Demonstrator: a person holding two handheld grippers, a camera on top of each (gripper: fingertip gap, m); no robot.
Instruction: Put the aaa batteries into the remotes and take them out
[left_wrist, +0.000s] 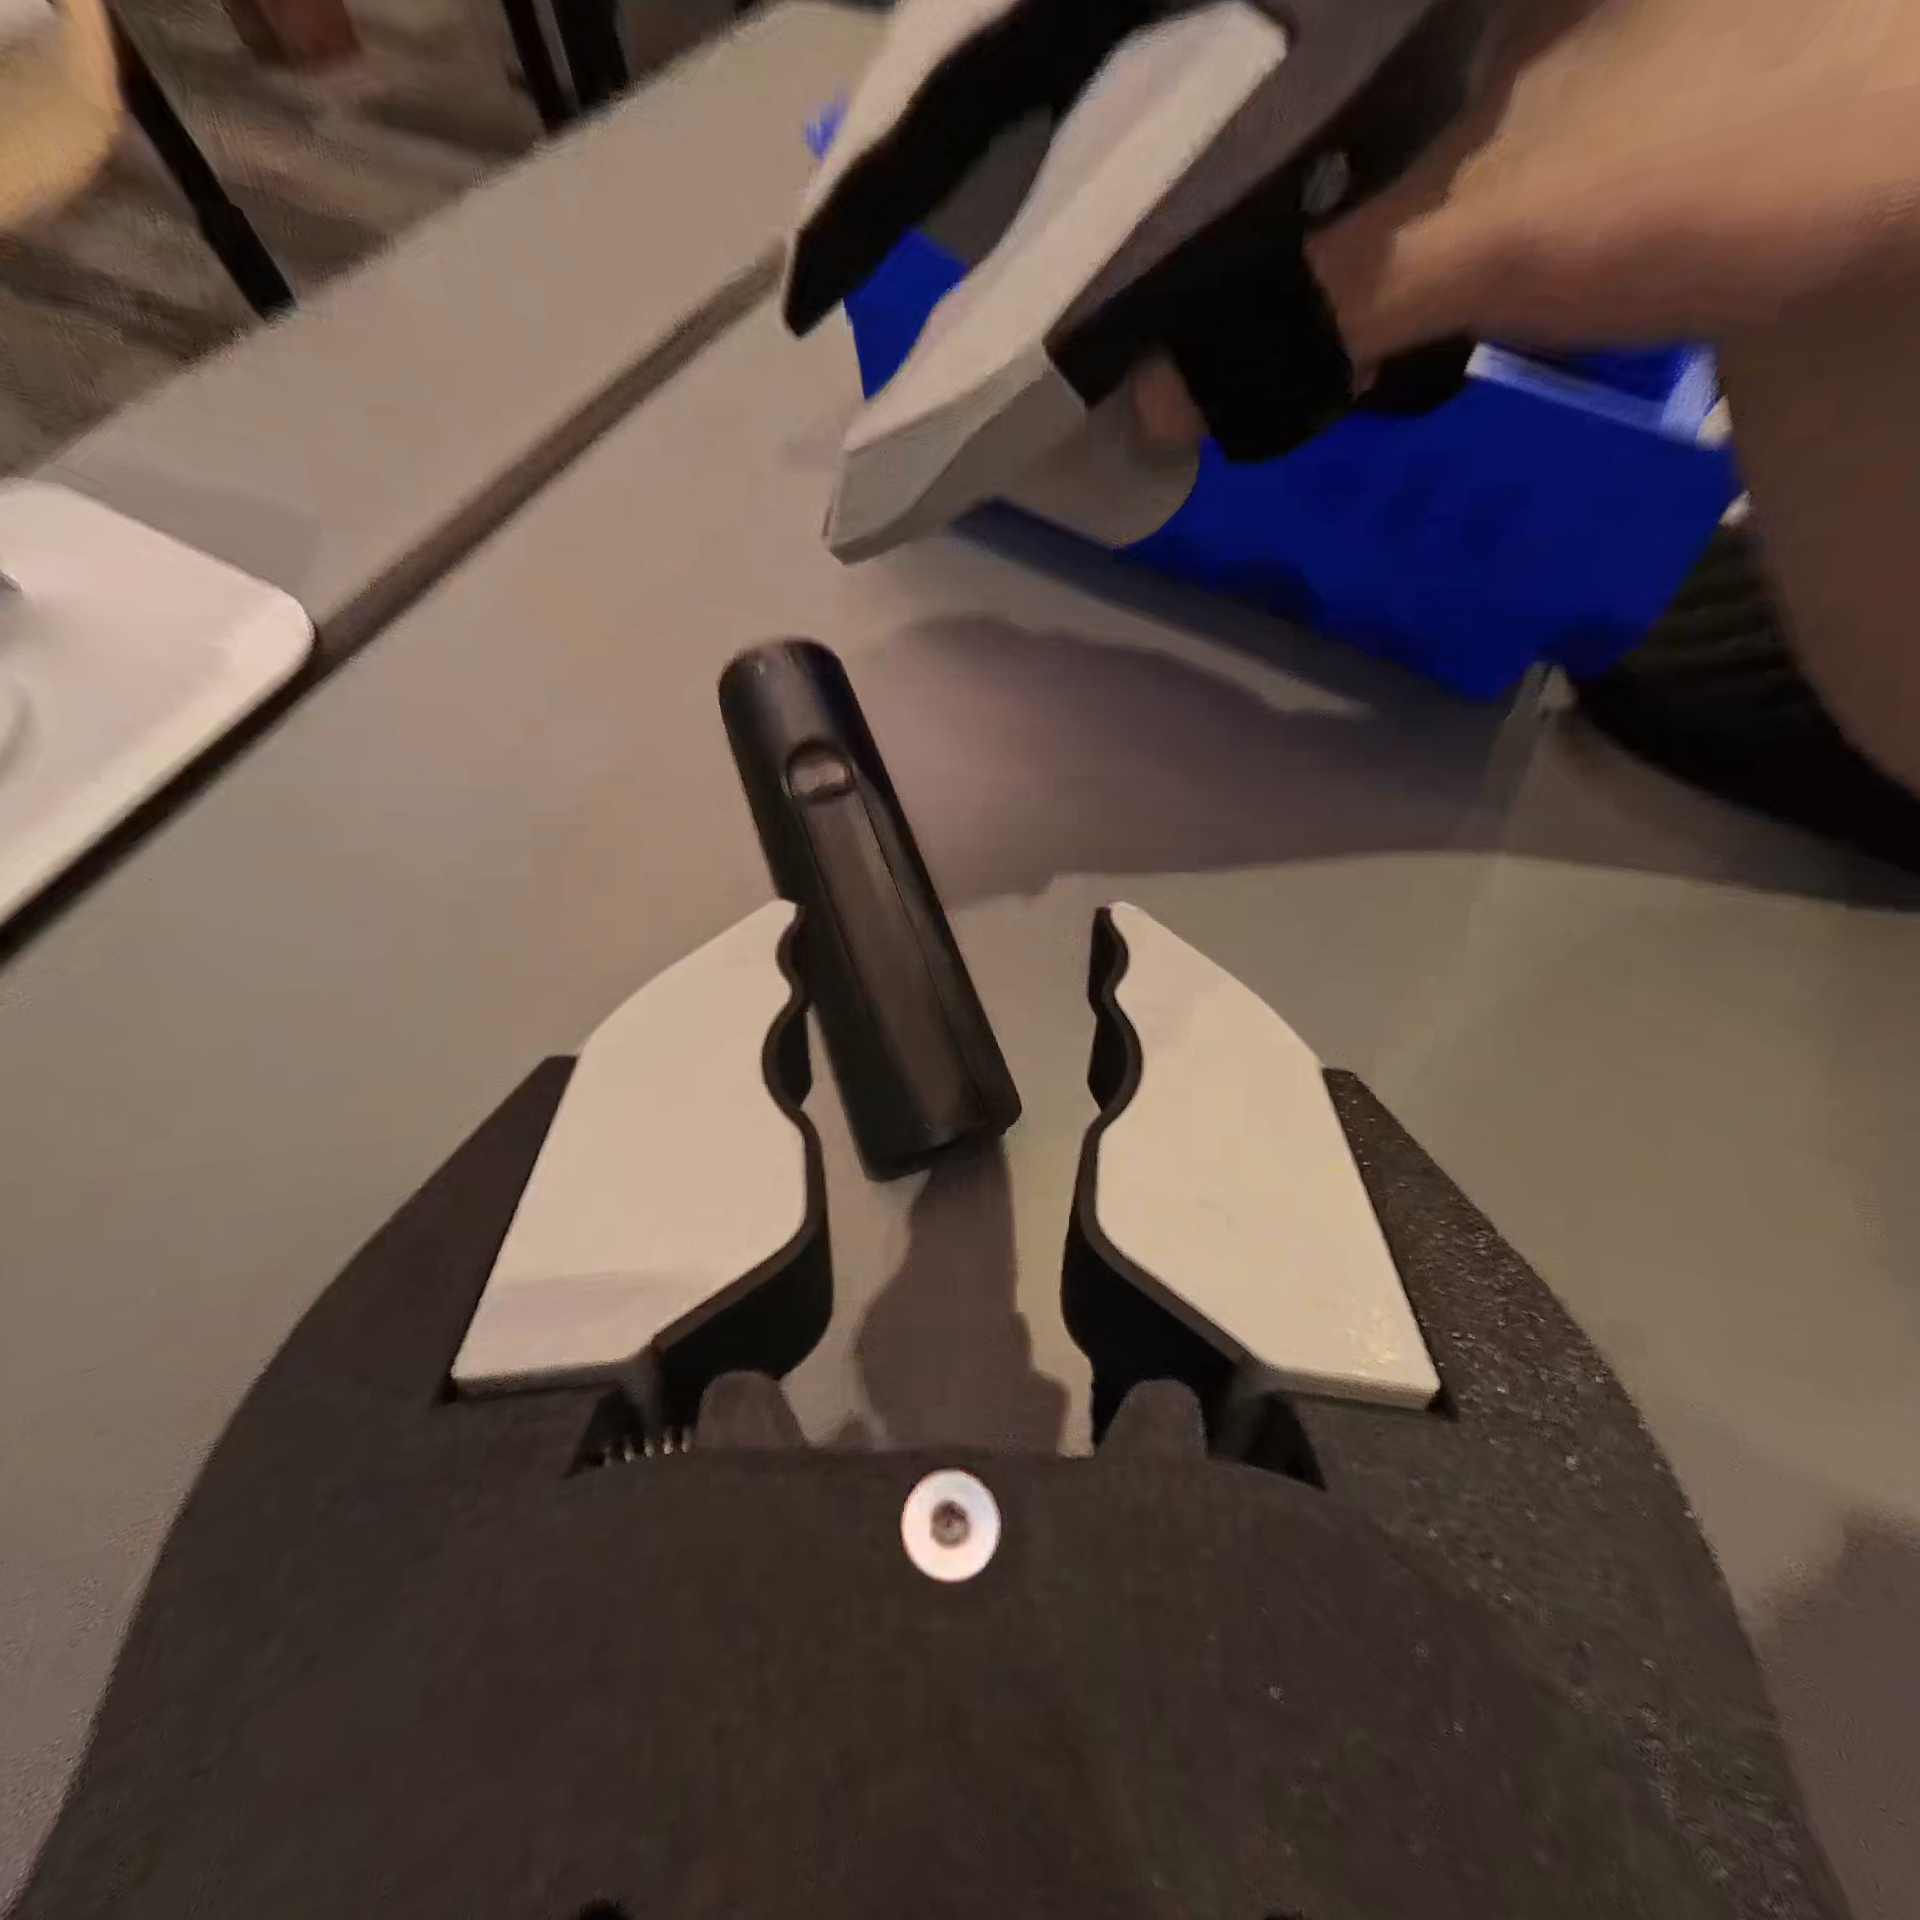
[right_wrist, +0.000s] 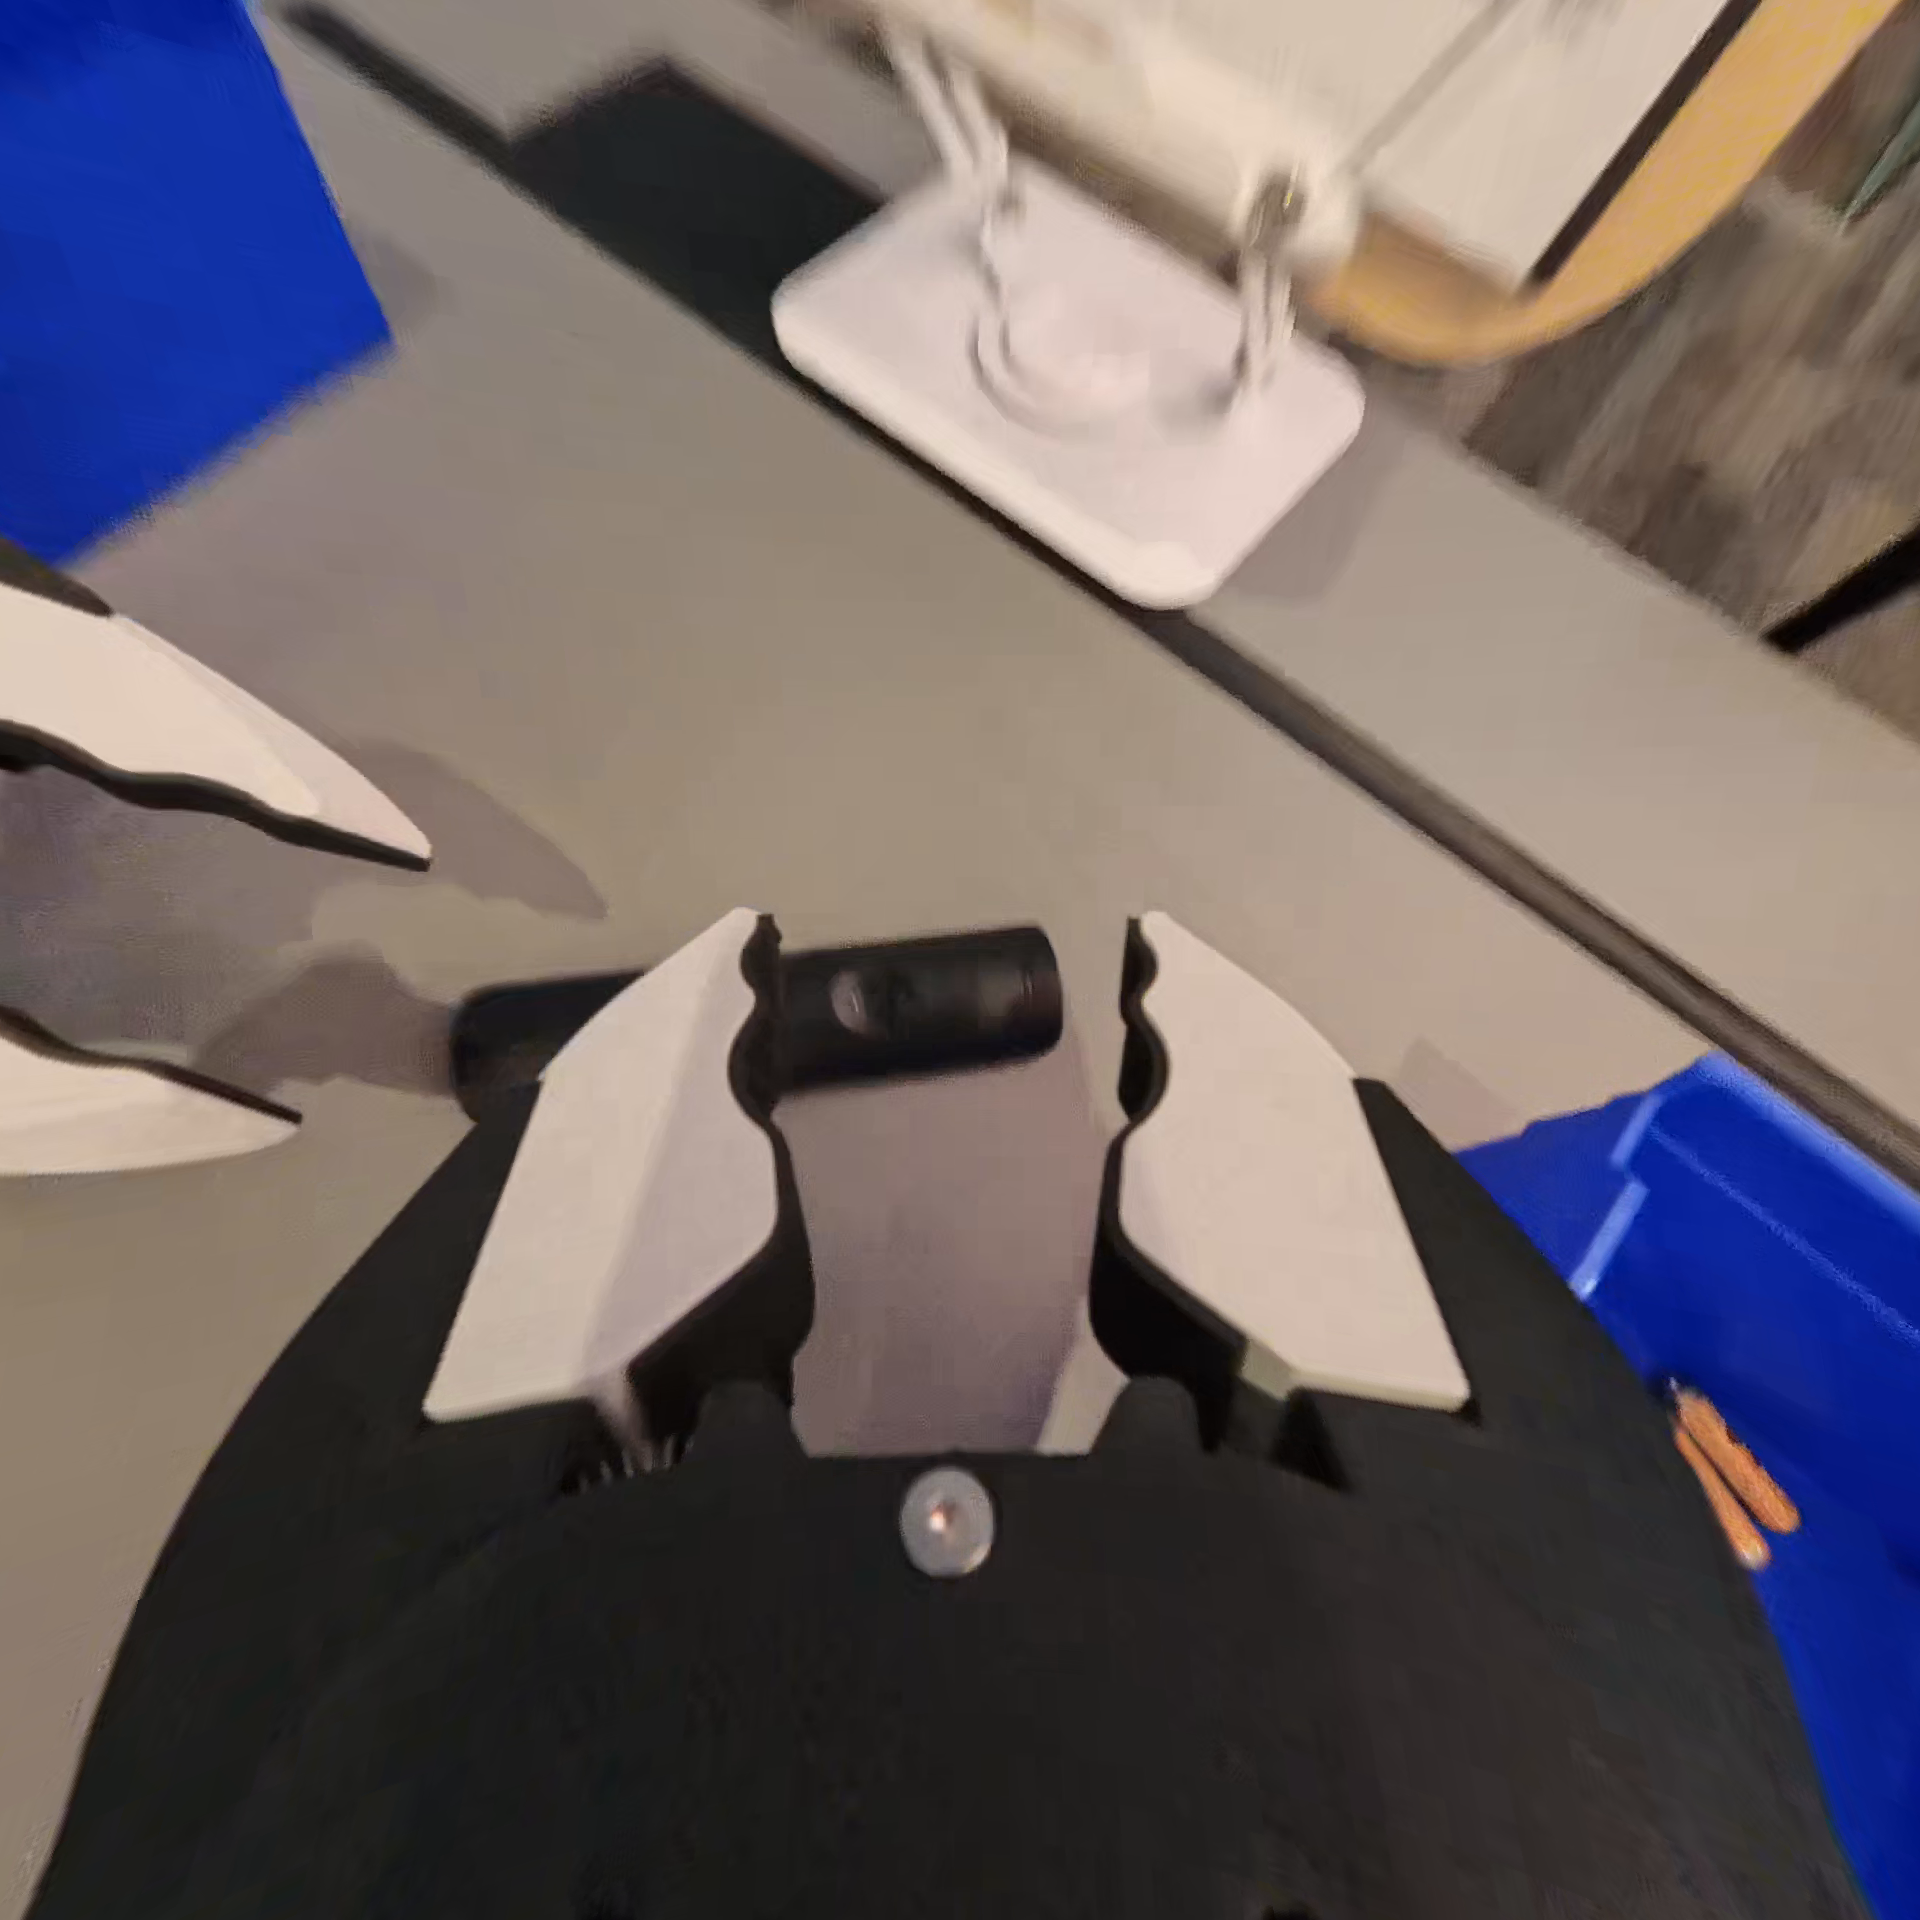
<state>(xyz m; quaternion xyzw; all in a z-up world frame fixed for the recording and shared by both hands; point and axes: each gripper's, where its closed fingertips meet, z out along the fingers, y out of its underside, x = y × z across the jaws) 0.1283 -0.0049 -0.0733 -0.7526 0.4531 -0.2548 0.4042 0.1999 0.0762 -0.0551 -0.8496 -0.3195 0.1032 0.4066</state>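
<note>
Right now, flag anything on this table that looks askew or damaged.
Nothing looks damaged or spilled. The black remote lies back-up on the grey table, slightly skewed between the fingers of the open left gripper, its battery cover seemingly on.

Open grey table (left_wrist: 436, 831) all round the black remote (left_wrist: 862, 925), which lies flat between the spread fingers of the left gripper (left_wrist: 945, 920). Far right, a blue bin (left_wrist: 1455, 540) blocks that side, and the right gripper (left_wrist: 1039, 343) hangs above the lane beyond the remote. Far left, a white stand base (left_wrist: 135, 665) sits well apart.
</note>
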